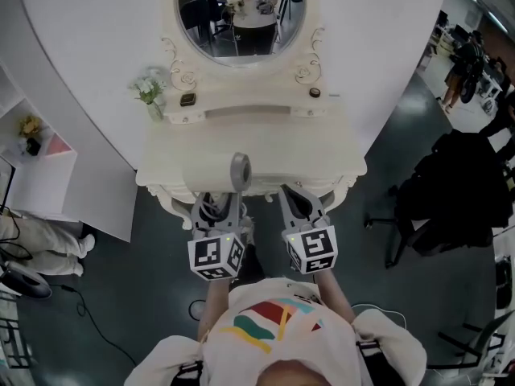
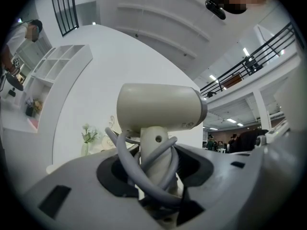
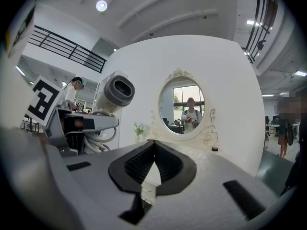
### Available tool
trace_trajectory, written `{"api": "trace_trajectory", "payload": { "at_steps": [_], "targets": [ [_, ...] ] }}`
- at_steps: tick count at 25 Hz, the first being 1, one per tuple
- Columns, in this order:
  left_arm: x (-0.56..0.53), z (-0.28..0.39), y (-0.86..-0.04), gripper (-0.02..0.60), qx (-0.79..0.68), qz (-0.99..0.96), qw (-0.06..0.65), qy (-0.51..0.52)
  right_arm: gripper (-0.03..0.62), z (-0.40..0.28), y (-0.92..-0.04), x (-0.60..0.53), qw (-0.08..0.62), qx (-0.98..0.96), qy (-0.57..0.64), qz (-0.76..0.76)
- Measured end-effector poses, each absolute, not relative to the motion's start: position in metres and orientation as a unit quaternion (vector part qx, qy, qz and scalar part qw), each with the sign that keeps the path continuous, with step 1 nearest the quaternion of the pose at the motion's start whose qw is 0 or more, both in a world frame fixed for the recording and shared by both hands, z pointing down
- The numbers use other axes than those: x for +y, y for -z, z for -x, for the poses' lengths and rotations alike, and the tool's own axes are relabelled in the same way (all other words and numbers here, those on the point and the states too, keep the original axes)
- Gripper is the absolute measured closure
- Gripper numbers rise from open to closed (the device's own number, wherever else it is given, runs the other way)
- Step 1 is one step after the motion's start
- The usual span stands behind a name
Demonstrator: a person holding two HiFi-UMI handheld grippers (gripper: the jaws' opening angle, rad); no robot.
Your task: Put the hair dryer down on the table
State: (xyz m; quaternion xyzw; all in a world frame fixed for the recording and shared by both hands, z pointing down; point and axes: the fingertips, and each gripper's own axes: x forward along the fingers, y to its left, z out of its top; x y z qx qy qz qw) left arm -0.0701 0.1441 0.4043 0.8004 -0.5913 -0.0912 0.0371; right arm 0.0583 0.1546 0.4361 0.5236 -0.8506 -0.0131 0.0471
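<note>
A cream hair dryer stands upright over the front edge of the white dressing table. My left gripper is shut on its handle. In the left gripper view the dryer's body points right, and a grey cord is wound round the handle between the jaws. My right gripper is just to the right, at the table's front edge, shut with nothing in it. The right gripper view shows its jaw tips meeting, with the hair dryer off to the left.
An oval mirror rises at the back of the table. A small vase of flowers, a dark object and a small dark jar sit on the rear ledge. A black chair stands right, white shelves left.
</note>
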Motion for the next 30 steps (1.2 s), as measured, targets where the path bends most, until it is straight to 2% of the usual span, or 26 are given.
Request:
{"api": "trace_trajectory", "payload": {
  "at_steps": [21,30],
  "targets": [
    [0.125,0.075,-0.396,0.38,-0.601,-0.793,0.028,0.094,0.594,-0.071,-0.443,0.136,0.042,-0.844,-0.006,-0.535],
    [0.1,0.072,-0.397,0.38,-0.6,-0.795,0.023,0.086,0.594,-0.056,-0.447,0.115,0.065,-0.853,0.015,-0.517]
  ]
}}
